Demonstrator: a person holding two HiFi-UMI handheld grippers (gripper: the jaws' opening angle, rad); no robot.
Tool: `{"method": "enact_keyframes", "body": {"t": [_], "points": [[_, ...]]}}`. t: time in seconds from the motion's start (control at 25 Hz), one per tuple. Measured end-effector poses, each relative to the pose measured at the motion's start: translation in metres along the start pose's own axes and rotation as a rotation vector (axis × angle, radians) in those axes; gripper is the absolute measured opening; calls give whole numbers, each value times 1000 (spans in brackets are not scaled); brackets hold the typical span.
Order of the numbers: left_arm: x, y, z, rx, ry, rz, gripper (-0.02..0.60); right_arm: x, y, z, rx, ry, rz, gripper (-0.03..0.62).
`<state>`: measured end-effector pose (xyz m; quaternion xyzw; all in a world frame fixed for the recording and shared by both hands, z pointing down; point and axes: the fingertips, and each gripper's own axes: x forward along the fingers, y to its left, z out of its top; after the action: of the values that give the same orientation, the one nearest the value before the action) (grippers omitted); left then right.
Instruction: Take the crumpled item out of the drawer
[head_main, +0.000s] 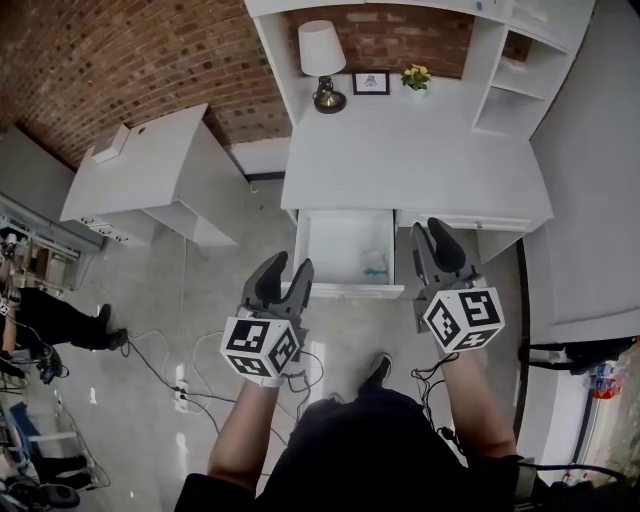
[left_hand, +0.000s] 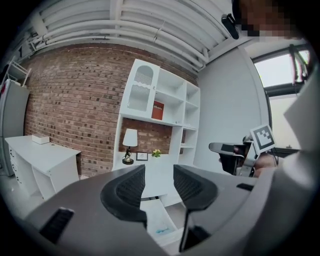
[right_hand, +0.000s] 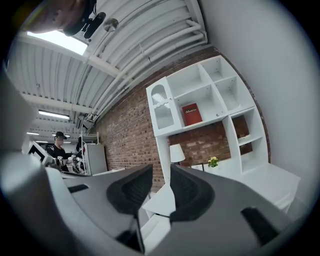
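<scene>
1. Left gripper (head_main: 290, 265): fingers spread apart and empty, just in front of the open drawer (head_main: 345, 291), probably readied to reach in.
2. Right gripper (head_main: 430, 232): fingers also released and empty, beside the drawer's right edge.
3. One pale crumpled item (head_main: 374, 265) lies inside the drawer, toward its right side.
4. Behind the drawer, the counter (head_main: 410, 160) carries one lamp (head_main: 322, 60), one picture frame (head_main: 371, 83) and one flower pot (head_main: 415, 78).

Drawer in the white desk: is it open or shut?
Open. The drawer sticks out from the desk, and its inside shows, with a crumpled item lying there.
</scene>
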<state>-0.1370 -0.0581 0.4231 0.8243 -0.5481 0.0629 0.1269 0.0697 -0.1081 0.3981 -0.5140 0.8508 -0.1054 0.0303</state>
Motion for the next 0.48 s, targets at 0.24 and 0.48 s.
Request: {"method": "enact_keyframes", "body": {"t": [0.24,0.48], "points": [[42,-11,-10,24,46,0,167,18,-37,-3,23,10,3,103],[84,-1,-40,5,132,-40,167,27,-56,-13,38,38,-23,101]]}}
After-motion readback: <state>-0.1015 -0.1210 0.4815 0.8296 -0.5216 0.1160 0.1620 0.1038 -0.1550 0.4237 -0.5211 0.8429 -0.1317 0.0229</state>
